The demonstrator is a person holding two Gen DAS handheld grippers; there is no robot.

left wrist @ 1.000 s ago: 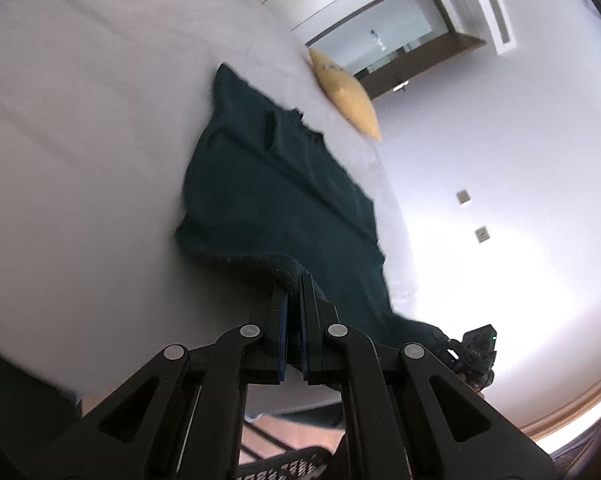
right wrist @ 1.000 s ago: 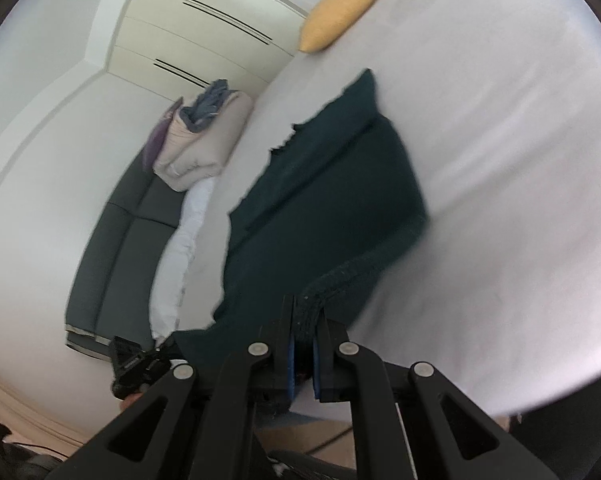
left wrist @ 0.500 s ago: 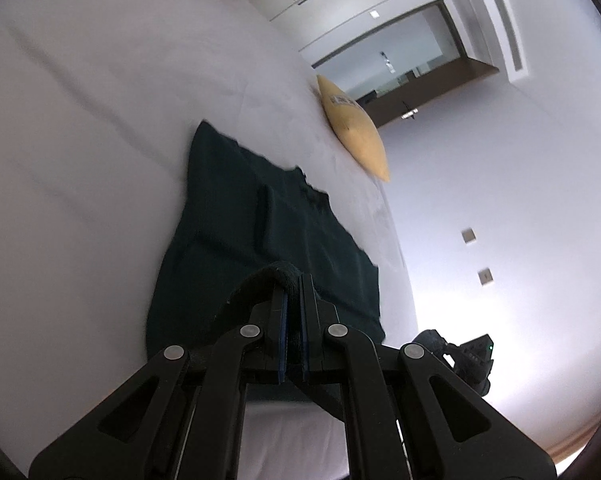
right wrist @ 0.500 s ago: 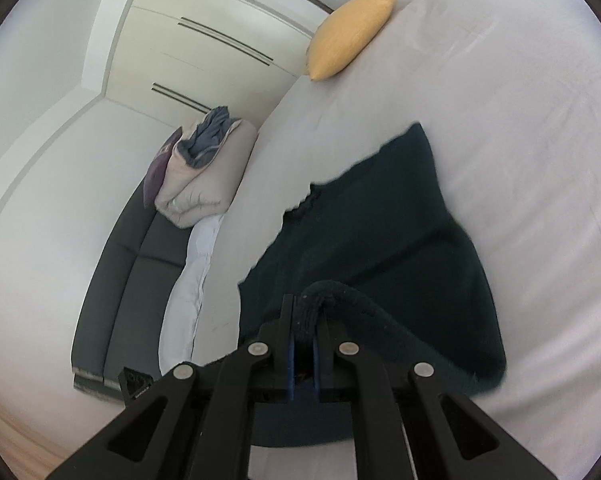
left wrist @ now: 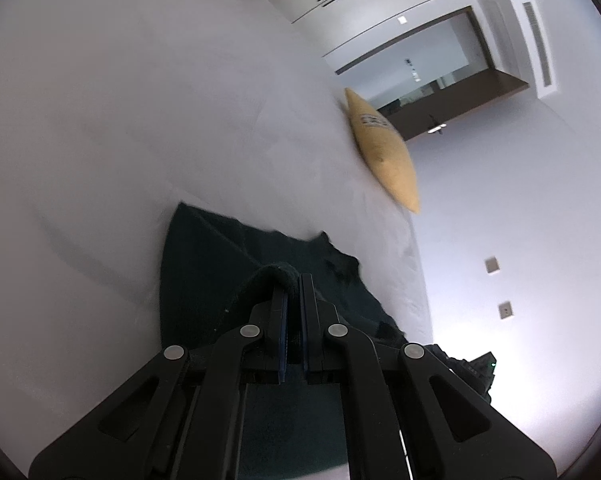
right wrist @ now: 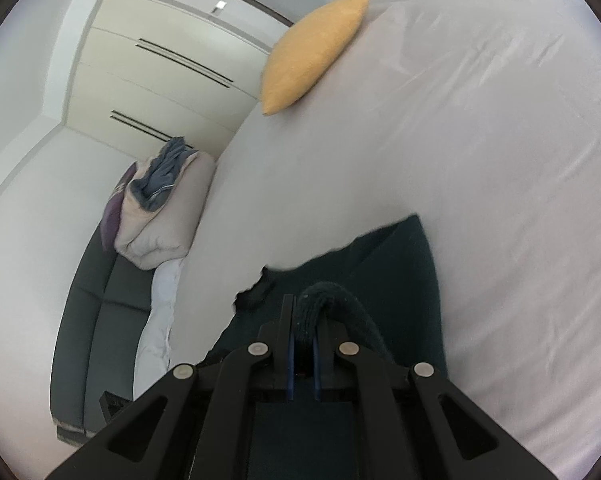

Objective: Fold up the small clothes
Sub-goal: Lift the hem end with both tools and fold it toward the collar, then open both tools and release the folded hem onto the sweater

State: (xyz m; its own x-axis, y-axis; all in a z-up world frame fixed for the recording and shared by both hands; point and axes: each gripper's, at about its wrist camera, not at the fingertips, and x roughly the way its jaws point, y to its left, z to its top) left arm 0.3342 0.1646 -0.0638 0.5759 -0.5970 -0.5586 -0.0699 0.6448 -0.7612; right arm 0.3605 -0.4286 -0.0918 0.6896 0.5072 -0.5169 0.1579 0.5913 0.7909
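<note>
A dark green knitted garment [left wrist: 204, 264] lies on the white bed [left wrist: 120, 120]. It also shows in the right wrist view [right wrist: 404, 272]. My left gripper [left wrist: 293, 280] is shut on a rolled edge of the garment and holds it over the cloth lying flat. My right gripper [right wrist: 303, 308] is shut on another part of that edge, which bulges up between the jaws. The part of the garment under both grippers is hidden.
A yellow cushion [left wrist: 384, 156] lies on the far side of the bed, and shows in the right wrist view [right wrist: 312, 52]. A beige duvet bundle with blue cloth [right wrist: 160, 204] sits on a dark sofa [right wrist: 88, 320] beside the bed. Wardrobe doors [right wrist: 160, 68] stand behind.
Both grippers have carried the held edge forward over the garment, away from the near bed edge. The flat cloth ahead of them now looks much shorter.
</note>
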